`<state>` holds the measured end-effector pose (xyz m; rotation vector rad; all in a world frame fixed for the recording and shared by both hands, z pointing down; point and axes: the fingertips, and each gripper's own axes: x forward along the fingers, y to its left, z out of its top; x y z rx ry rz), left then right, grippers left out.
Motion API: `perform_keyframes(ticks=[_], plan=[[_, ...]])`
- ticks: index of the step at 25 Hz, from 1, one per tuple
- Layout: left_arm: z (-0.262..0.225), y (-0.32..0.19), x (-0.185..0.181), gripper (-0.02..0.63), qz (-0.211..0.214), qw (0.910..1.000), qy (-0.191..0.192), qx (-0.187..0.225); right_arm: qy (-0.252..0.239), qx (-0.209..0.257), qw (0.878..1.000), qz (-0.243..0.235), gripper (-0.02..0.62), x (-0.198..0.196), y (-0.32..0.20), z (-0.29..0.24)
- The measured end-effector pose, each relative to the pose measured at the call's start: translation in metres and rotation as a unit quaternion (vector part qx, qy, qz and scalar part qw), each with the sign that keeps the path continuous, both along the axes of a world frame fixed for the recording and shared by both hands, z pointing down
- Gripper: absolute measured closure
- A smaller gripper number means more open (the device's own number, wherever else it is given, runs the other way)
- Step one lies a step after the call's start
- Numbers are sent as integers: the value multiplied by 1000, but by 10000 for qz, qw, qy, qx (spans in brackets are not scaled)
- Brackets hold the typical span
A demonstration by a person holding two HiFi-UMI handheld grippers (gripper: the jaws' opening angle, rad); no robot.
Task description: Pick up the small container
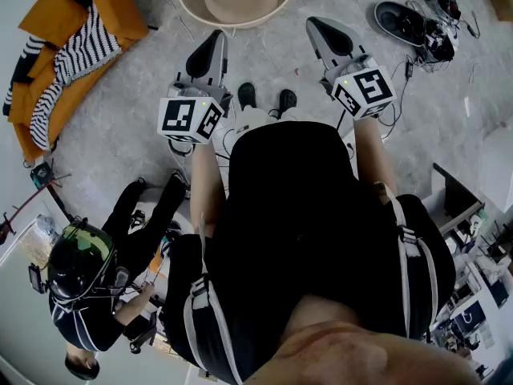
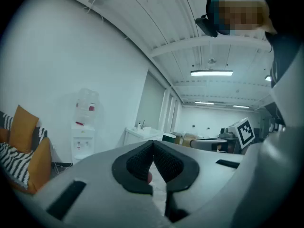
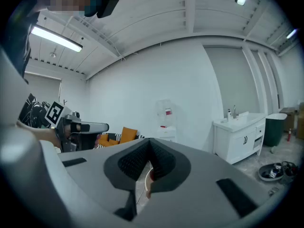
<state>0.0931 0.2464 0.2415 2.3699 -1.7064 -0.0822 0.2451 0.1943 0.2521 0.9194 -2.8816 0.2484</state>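
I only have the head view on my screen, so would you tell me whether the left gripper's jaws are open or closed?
Observer: The left gripper is shut. In its own view the two black pads meet at the tips with nothing between them.
Operator: Thank you, and how about the other one?
Observer: The right gripper is shut as well, and it is empty too.
Operator: Good to know. What stands ahead of them, beyond the top of my picture?
Observer: A water dispenser stands against the white wall that both grippers face.
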Motion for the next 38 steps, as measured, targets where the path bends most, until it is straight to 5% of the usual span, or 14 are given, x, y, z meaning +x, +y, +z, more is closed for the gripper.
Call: perform_keyframes(ticks=[13,20,38], plan=[[6,9,26,589,-168,9996,211,-101,-195,-191,9995,-172,594,24,13,5],[22,8,30,589,-106,9993,-232,-285,-93,-301,9992,-232,594,20,8,18],[41,-73,-98,589,214,9994,-105,-237,144,-353,9991,207,594,-99,-70,24]])
